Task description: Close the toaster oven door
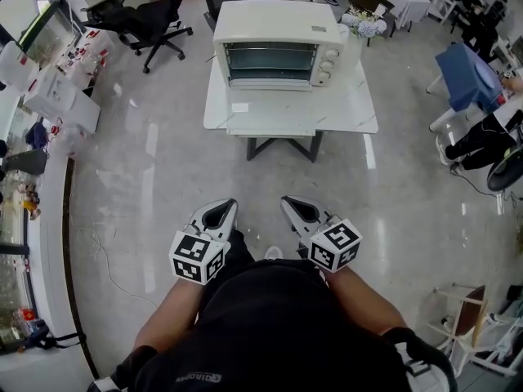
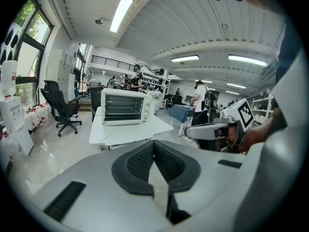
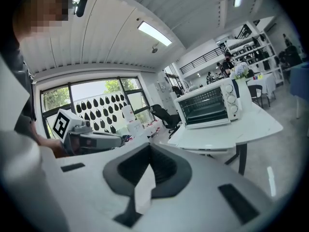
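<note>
- Cream toaster oven [image 1: 278,43] at the back of a white table [image 1: 343,109], front turned towards the claws, knobs [image 1: 327,64] down its right side.
- Wire racks showing across the oven front; hard to tell from this far whether the door is up or down.
- Bare table top in front of the oven, dark legs beneath.
- Well apart from the table, across a stretch of glossy grey floor [image 1: 163,162]: both claws, held low and side by side before a person in a black top [image 1: 278,325].
- Left claw [image 1: 219,211]: clenched, ribbed dark pads [image 2: 140,163] pressed together at the tip, nothing between them.
- Right claw [image 1: 298,209]: clenched likewise and empty, pads [image 3: 164,166] meeting at the tip.
- Left marker cube [image 1: 198,257] and right marker cube [image 1: 335,245] just behind the jaws, faces turned up to the head view.
- Black office chair [image 1: 151,23] left of the table.
- White boxes [image 1: 61,96] further left, along the window side.
</note>
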Demonstrator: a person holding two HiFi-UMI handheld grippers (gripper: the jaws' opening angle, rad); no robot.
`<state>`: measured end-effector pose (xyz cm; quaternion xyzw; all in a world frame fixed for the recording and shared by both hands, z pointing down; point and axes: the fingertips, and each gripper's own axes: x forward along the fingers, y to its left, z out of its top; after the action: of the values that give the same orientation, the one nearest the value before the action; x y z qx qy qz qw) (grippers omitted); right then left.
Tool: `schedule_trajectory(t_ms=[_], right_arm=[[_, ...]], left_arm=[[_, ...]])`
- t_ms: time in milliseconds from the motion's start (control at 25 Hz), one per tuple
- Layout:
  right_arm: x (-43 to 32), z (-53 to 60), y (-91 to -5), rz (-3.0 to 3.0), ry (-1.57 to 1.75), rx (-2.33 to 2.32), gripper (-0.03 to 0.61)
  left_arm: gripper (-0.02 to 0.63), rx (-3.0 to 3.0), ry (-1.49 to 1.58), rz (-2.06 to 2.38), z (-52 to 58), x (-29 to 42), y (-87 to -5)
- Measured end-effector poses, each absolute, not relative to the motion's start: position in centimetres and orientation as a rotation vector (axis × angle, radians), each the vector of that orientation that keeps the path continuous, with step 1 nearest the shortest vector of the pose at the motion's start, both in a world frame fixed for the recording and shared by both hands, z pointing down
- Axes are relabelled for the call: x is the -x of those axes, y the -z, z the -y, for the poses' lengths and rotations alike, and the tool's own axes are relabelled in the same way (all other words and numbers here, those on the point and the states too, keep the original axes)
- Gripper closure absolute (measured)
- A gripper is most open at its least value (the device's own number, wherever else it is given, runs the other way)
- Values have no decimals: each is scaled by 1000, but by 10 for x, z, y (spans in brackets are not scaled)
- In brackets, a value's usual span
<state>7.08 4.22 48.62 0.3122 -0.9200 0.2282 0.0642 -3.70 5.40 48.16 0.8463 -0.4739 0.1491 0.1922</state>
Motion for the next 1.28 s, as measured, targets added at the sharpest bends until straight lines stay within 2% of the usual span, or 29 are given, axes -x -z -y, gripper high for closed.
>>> schedule_trajectory(t_ms=[400,840,1280], right_arm=[[-51,24,-481,2739,-670,-1037,577],[3,117,-474,2676,-626,-1163,577],[29,170,-470,2615,-619,-1374,577]], left_arm=[[611,-2507,-447,1255,28,49,-464],[611,-2580,-464,1166,127,106,-457],[611,-2662,-513,1004,181,140,-467]])
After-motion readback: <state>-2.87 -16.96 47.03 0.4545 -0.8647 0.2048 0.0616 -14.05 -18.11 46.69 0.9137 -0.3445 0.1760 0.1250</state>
